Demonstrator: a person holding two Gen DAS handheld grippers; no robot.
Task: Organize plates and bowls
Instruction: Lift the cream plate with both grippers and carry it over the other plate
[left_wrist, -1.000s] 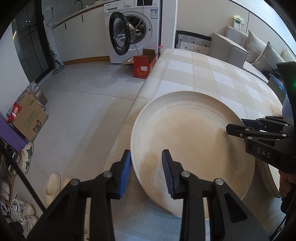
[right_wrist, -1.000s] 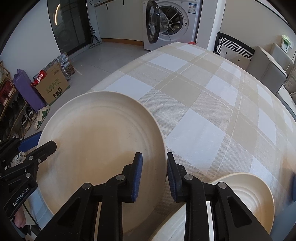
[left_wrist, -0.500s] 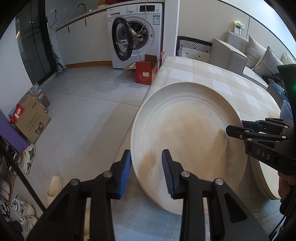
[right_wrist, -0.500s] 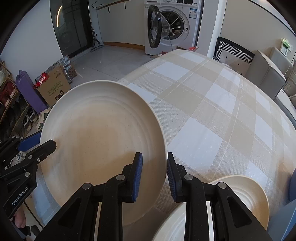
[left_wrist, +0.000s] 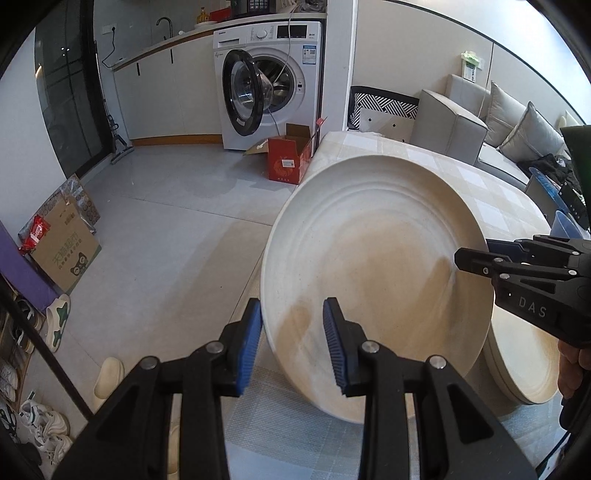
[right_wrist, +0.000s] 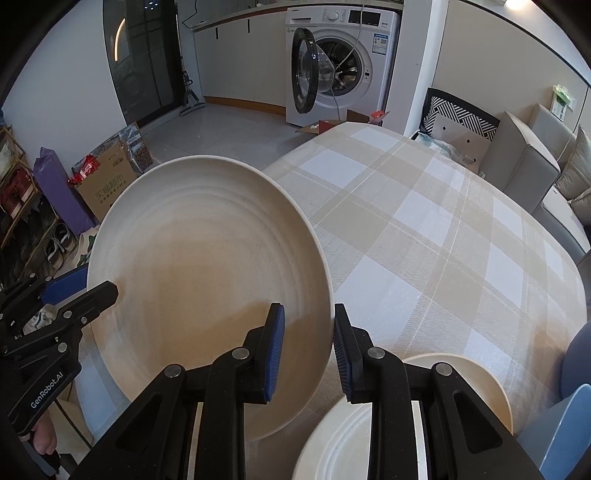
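Large round cream ceramic plate (left_wrist: 373, 280) is held tilted above the bench w/ beige-and-white checked cloth (right_wrist: 443, 236), gripped at opposite rims. Left gripper (left_wrist: 291, 339): blue-padded jaws clamped on plate's left rim. Right gripper (right_wrist: 308, 347): jaws clamped on its right rim. Second cream plate (right_wrist: 461, 384) lies flat on bench just below right gripper, near bench edge. White washing machine (left_wrist: 269, 81) in bkgd, door open.

open washing machine (left_wrist: 271, 85), grey sofa (left_wrist: 480, 125), tiled floor (left_wrist: 166, 206).
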